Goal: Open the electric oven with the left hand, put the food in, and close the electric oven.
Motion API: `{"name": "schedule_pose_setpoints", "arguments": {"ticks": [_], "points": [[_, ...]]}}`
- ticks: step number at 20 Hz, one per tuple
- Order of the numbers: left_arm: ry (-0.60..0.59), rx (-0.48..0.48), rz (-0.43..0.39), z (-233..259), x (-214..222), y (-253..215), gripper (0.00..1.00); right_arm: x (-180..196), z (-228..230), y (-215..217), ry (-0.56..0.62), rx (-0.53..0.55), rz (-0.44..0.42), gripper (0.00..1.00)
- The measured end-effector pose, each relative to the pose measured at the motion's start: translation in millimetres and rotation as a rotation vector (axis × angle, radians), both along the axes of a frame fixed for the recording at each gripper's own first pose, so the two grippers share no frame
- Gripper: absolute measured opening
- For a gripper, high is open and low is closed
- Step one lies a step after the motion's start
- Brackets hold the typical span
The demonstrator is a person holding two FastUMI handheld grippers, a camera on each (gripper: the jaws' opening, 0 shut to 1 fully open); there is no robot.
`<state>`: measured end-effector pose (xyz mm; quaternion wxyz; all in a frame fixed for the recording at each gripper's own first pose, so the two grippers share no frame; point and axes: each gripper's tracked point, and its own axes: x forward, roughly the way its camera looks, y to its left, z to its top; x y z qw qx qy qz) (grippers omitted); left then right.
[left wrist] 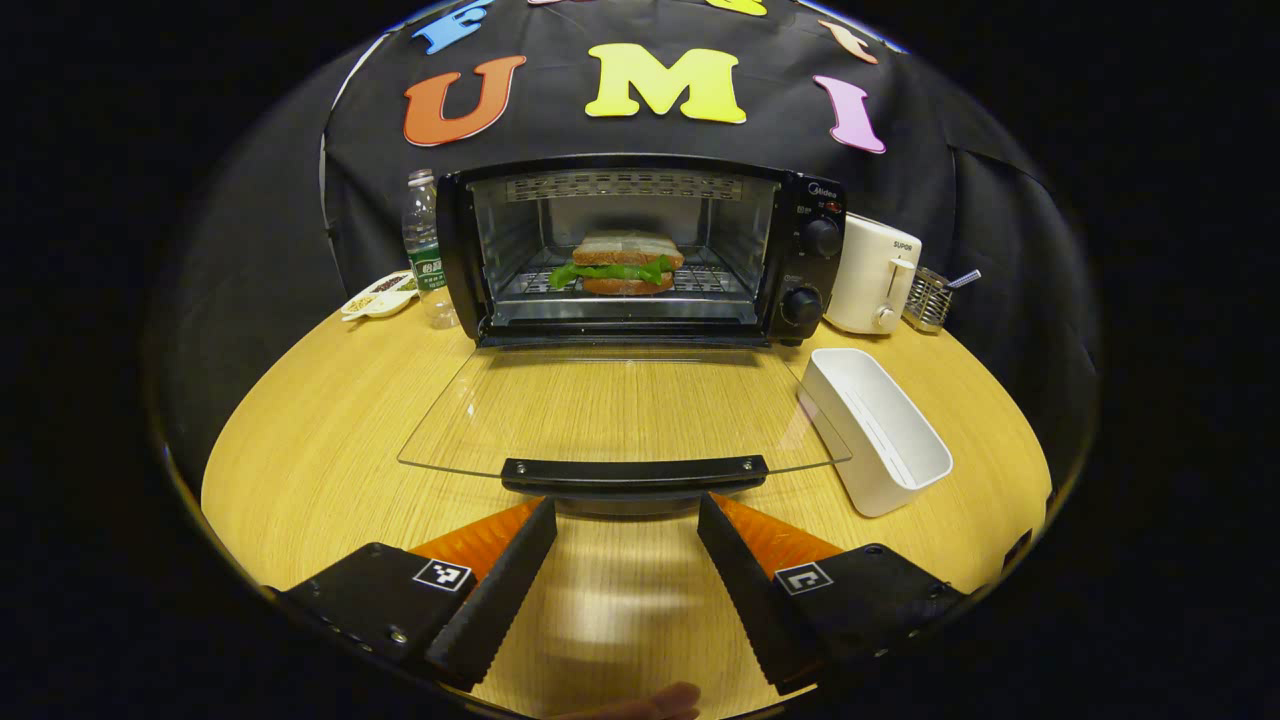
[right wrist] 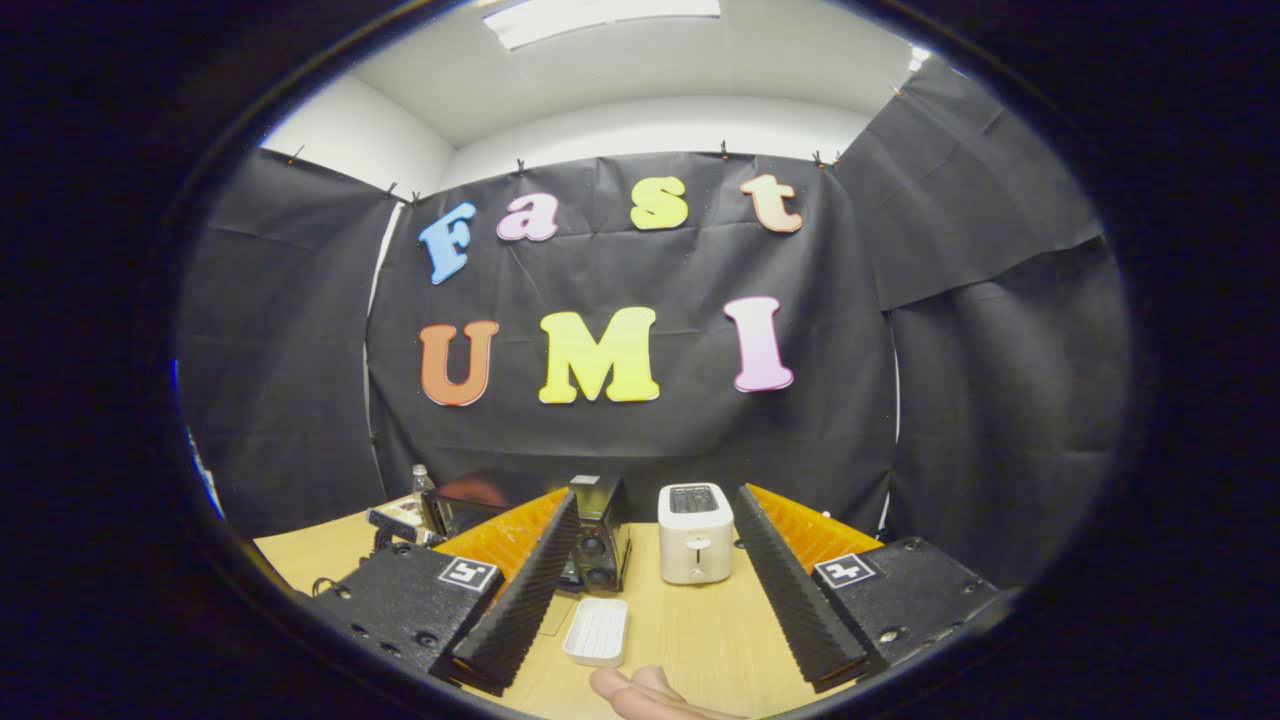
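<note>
With the layered lettuce sandwich (left wrist: 626,264) already on the rack inside the black electric oven (left wrist: 640,250), left gripper (left wrist: 627,528) jaws wide below the rigid black door handle (left wrist: 634,472), centre frame; fragile hinged glass, lift there gently. Right gripper (right wrist: 655,555) wide, empty.

**Wooden surface and what rests on it**

The light wood-grain surface (left wrist: 320,450) carries the electric oven (left wrist: 640,250) at its back edge, door folded down flat in front. Just left of the oven stands a clear water bottle (left wrist: 424,245), with a small white dish of snacks (left wrist: 380,296) beside that. Right of the oven sits a white toaster (left wrist: 872,275), then a wire mesh holder (left wrist: 928,298). In front of the toaster lies an empty white tray (left wrist: 880,430).
</note>
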<state>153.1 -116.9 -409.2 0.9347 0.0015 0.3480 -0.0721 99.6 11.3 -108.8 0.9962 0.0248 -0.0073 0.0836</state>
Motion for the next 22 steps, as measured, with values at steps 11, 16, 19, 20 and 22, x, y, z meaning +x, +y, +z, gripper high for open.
{"name": "schedule_pose_setpoints", "arguments": {"ticks": [11,16,19,20,22], "points": [[0.017,0.032,-0.007,22.7,7.4,-3.7,0.94,2.1,-20.9,-55.5,0.034,-0.003,-0.085,0.89],[-0.030,0.035,-0.005,47.1,13.2,-5.5,0.94,2.0,-21.8,-53.9,0.038,0.002,-0.081,1.00],[-0.087,0.045,-0.009,66.2,21.4,-6.9,0.94,0.5,-23.5,-56.1,0.044,-0.001,-0.092,0.90],[-0.107,0.053,-0.013,73.1,24.6,-7.3,0.81,0.3,-22.9,-56.0,0.043,-0.003,-0.094,1.00],[-0.151,0.061,-0.012,87.2,32.5,-10.6,0.94,0.0,-24.4,-54.9,0.050,-0.007,-0.096,0.89]]}}
